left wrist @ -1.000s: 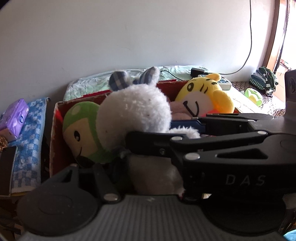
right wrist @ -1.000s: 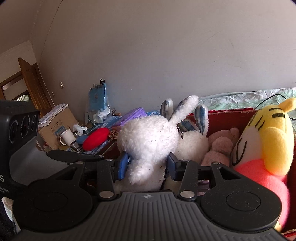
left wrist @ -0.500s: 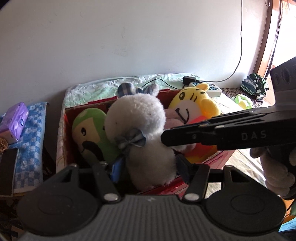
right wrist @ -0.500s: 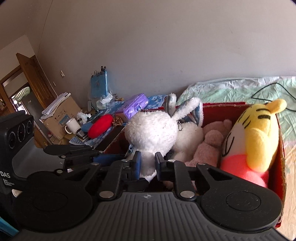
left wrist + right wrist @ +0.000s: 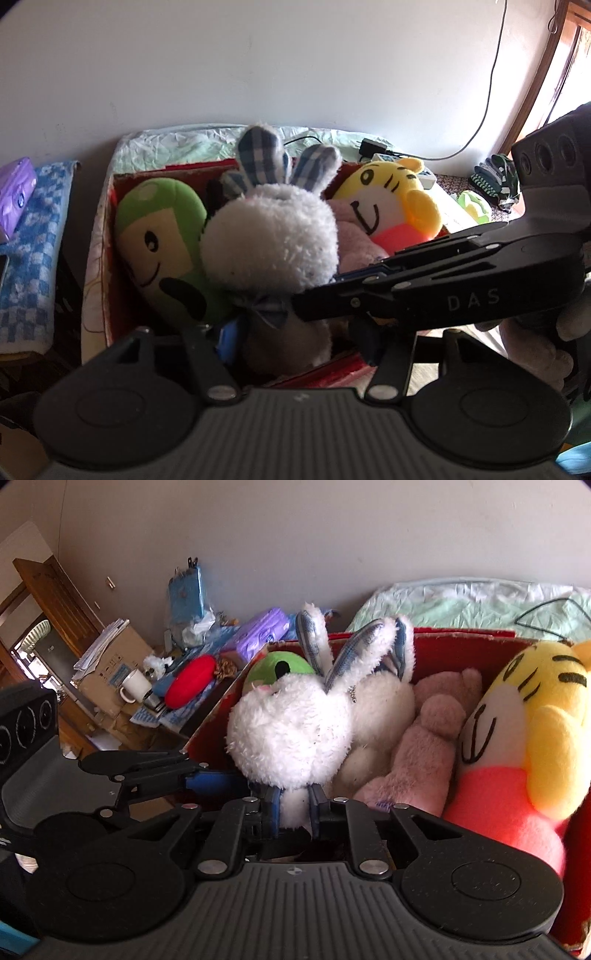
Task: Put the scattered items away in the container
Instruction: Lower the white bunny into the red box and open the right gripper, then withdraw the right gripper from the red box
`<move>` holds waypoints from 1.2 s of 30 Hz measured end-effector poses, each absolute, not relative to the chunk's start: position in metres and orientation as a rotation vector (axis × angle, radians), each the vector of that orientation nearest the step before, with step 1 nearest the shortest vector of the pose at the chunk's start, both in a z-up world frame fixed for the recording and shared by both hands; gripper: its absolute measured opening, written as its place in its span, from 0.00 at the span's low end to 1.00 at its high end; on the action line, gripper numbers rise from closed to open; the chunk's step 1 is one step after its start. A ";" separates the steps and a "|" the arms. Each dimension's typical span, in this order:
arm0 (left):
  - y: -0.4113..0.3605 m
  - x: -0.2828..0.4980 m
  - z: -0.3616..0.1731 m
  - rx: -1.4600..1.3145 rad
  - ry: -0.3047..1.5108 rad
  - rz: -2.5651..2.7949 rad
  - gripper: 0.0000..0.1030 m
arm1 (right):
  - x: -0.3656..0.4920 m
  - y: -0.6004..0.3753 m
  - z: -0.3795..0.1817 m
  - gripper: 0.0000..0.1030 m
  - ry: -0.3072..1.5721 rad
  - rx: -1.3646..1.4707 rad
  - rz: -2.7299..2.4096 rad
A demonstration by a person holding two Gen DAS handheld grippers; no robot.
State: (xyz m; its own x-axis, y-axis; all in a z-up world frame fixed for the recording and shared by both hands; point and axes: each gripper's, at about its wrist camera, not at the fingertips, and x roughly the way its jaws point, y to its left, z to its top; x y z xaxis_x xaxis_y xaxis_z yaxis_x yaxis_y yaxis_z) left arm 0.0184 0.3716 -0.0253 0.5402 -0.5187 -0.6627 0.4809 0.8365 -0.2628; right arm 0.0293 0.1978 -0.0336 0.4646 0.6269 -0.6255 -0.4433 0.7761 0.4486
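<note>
1. The white rabbit (image 5: pixel 291 731) stands upright just inside the near edge of the red box (image 5: pixel 461 633). It is wedged between the green plush (image 5: pixel 162 236) on the left side and the pink bear (image 5: pixel 428 746). Whether its base rests on the box floor cannot be told.
2. The right gripper (image 5: pixel 295 808) is clamped tight on a thin fold of the rabbit's lower body. The jaws of the left gripper (image 5: pixel 295 339) are closing with the rabbit's body between them, but the pads are not seen to press on it.
3. The rabbit may be tipped back over the near edge if both grips are let go at once, because its large head sits high above a narrow base.
4. Fur may be dragged out with the right jaws if they are pulled away before being opened, and the rabbit would be lifted out again.
5. The two grippers cross close together at the near edge, so a knock between them is likely if either is swung sideways.
6. The box looks nearly full. The yellow tiger (image 5: pixel 535 701) fills the right side and the green plush the left, so little open floor is left, and a hard push down could lift a neighbour over the rim.
7. Clear room is seen only above the toys and back over the near edge, so a withdrawal upward and backward is judged safest.
</note>
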 end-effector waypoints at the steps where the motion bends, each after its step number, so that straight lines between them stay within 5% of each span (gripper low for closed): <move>1: 0.375 0.017 -0.022 -0.063 0.801 -0.603 0.58 | 0.028 0.197 -0.029 0.18 0.874 0.233 0.673; 12: 0.378 0.033 0.017 -0.109 0.671 -0.588 0.63 | 0.030 0.177 0.006 0.22 0.737 0.348 0.584; 29: 0.366 0.025 -0.014 -0.058 0.762 -0.619 0.63 | 0.033 0.180 -0.031 0.17 0.875 0.384 0.525; 36: 0.359 0.017 -0.011 -0.064 0.741 -0.614 0.79 | 0.028 0.181 -0.029 0.19 0.858 0.368 0.501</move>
State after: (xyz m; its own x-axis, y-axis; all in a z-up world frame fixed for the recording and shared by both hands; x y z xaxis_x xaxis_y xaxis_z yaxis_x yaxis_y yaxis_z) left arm 0.0169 0.3592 -0.0111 0.5718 -0.5449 -0.6133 0.5013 0.8239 -0.2646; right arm 0.0276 0.1810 -0.0294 0.5508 0.5559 -0.6226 -0.2685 0.8243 0.4984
